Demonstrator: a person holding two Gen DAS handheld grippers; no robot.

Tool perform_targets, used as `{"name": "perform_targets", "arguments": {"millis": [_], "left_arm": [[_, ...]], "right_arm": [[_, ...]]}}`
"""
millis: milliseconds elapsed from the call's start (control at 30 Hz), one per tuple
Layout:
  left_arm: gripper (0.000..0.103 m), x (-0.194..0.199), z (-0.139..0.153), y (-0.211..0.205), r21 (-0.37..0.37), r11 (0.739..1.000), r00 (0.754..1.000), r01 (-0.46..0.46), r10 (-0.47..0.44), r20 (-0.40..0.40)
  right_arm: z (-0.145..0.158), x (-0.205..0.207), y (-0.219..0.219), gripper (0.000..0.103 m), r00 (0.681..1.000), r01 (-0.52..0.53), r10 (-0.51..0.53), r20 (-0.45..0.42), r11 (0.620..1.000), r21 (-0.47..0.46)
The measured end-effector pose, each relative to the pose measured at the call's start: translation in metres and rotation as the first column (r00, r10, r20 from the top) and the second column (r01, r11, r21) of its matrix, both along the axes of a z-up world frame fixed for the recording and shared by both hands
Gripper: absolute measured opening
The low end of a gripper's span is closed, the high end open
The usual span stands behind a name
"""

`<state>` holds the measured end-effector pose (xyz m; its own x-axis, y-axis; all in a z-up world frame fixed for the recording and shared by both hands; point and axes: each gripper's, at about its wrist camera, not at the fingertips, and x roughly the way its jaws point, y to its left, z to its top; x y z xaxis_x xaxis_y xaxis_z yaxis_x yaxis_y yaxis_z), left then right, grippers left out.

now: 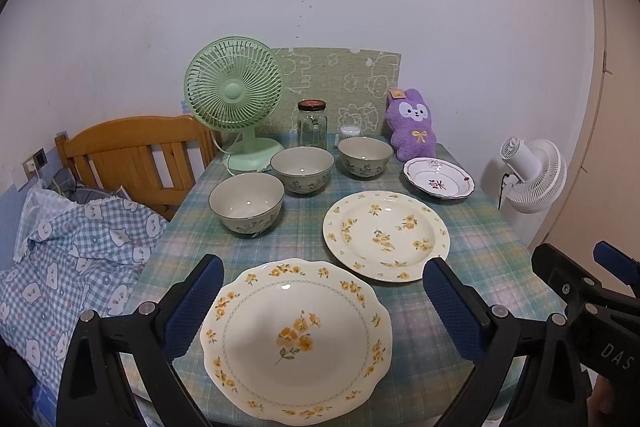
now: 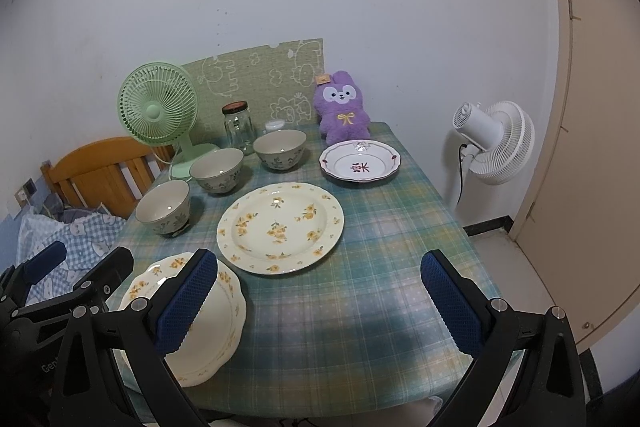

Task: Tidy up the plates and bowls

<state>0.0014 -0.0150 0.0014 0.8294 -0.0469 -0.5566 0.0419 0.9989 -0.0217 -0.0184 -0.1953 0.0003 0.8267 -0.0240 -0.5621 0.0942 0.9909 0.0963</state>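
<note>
Left gripper (image 1: 324, 301) jaws wide above scalloped cream plate with yellow flowers (image 1: 296, 341) at worktop's (image 2: 360, 287) near edge, right gripper (image 2: 320, 301) jaws wide over bare plaid cloth, round yellow-flowered plate (image 2: 280, 227) mid-worktop, three grey-green bowls (image 1: 247, 203) lined up diagonally behind, small red-patterned dish (image 2: 359, 161) far right.

plaid-clothed table (image 1: 472, 251) carries three bowls (image 1: 247, 203), three plates (image 1: 386, 235), fan (image 1: 236, 103), jar (image 1: 312, 125), plush (image 1: 412, 125).

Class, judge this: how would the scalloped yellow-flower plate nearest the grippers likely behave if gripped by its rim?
The scalloped plate looks like glazed ceramic, so probably rigid, fragile and somewhat slippery. It lies flat, so it is unlikely to roll. Its wide, shallow shape would probably sag downward from a rim grip.
</note>
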Motion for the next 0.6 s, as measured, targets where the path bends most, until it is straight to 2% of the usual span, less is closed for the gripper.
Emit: {"name": "perform_targets", "arguments": {"millis": [600], "left_arm": [[0.100,-0.0006,-0.0002,-0.0009,0.002,1.000,1.000,0.000,0.000,0.001]], "right_arm": [[-0.0007,-0.0034,-0.0033,0.102,1.000,0.009,-0.009,0.000,1.000,0.001]]}}
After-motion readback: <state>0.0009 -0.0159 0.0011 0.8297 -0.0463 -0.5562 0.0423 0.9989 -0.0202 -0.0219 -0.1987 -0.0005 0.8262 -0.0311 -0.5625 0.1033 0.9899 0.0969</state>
